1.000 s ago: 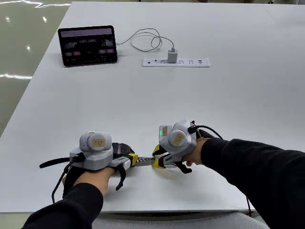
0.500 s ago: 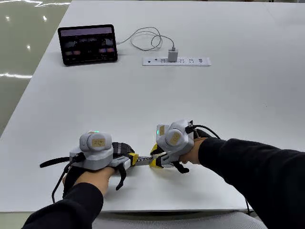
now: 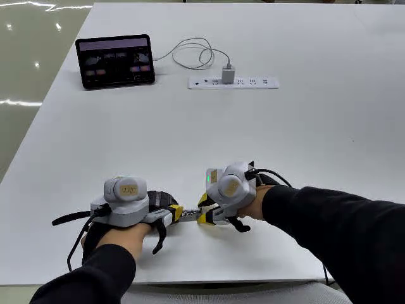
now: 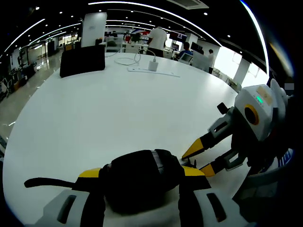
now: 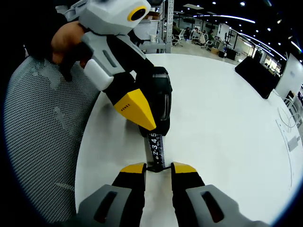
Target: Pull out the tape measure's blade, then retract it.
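My left gripper is shut on the black tape measure and holds its body on the white table near the front edge. In the left gripper view the case sits between the yellow-tipped jaws. A short length of blade, with printed numbers, runs out of the case. My right gripper is shut on the blade's end hook. In the head view my right gripper sits a few centimetres right of the left one, with the blade between them.
At the far left of the table stands a tablet. A white power strip with a charger and looped cable lies at the back centre. A mesh chair seat lies just past the table's front edge.
My right gripper has moved left toward the tape measure, and the exposed blade between the two grippers has grown shorter. The left gripper has stayed put.
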Motion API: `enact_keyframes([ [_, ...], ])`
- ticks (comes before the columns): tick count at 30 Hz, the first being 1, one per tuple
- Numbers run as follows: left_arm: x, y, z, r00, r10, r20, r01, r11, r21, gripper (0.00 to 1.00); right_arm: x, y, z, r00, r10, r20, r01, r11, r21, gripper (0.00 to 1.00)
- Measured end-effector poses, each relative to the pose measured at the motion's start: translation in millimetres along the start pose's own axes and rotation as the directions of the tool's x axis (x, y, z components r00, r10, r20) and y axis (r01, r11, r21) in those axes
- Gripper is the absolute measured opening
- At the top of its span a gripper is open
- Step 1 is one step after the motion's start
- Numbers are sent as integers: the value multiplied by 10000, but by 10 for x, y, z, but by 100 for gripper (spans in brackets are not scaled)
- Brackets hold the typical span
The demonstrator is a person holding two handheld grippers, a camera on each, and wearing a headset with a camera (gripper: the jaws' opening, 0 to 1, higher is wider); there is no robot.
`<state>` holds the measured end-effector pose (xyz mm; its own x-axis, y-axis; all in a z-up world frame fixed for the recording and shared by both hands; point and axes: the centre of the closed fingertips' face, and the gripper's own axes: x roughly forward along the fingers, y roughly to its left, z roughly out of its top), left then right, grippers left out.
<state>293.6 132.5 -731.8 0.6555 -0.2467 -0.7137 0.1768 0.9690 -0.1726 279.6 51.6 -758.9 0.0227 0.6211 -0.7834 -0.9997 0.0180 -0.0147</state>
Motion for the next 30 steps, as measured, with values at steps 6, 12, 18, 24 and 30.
enact_keyframes([
  [6, 0, 3, 2, 10000, 22, 33, -22, 10000, 17, 59, 4, -9, 13, 9999, -27, 158, 15, 9972, 753, 17],
  [12, 2, 4, 1, 10000, 20, 38, -20, 10000, 38, 59, -12, -27, 19, 9987, 167, 471, -249, 9836, 1786, 16],
  [18, 2, 2, 1, 10000, 15, 39, -15, 10000, 45, 59, -8, -17, 23, 9988, 211, 440, -295, 9793, 2002, 16],
  [24, 4, 3, 2, 10000, 13, 50, -13, 10000, 52, 59, -10, -20, 23, 9987, 261, 443, -346, 9785, 2034, 16],
  [30, 5, 5, 1, 10000, 15, 50, -16, 10000, 56, 59, -15, -13, 21, 9989, 277, 385, -354, 9758, 2160, 16],
])
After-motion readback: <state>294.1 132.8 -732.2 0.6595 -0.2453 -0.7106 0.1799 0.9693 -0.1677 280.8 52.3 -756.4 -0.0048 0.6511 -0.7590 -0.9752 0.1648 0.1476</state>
